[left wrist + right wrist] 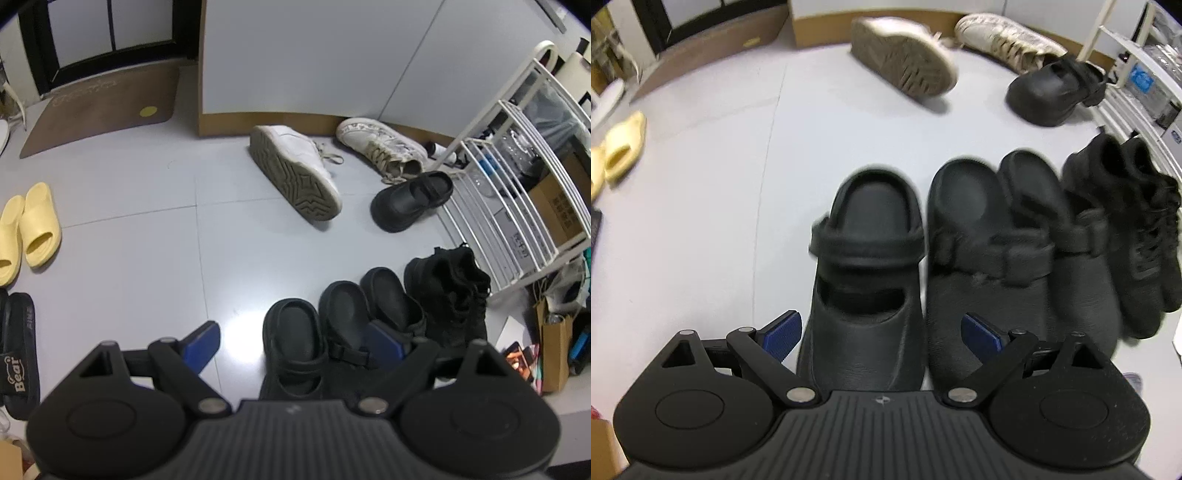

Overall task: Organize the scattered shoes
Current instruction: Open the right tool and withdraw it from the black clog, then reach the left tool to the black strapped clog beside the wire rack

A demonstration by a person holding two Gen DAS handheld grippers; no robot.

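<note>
A row of black shoes stands on the pale floor: a strapped black clog (864,280) (293,347), two black slip-on clogs (979,251) (347,317), and black sneakers (1126,221) (450,291). Farther off lie a matching black clog (410,201) (1052,90), a white sneaker on its side (295,173) (905,55) and a second white sneaker (384,144) (1004,33). My left gripper (295,347) is open and empty above the row. My right gripper (882,332) is open, its fingers either side of the strapped clog's toe, not closed on it.
Yellow slides (29,229) (617,151) and a black "Bear" slipper (18,354) lie at the left. A white wire rack (517,206) with boxes stands at the right, paper bags (554,350) beside it. A brown doormat (99,103) and a white cabinet (314,62) are at the back.
</note>
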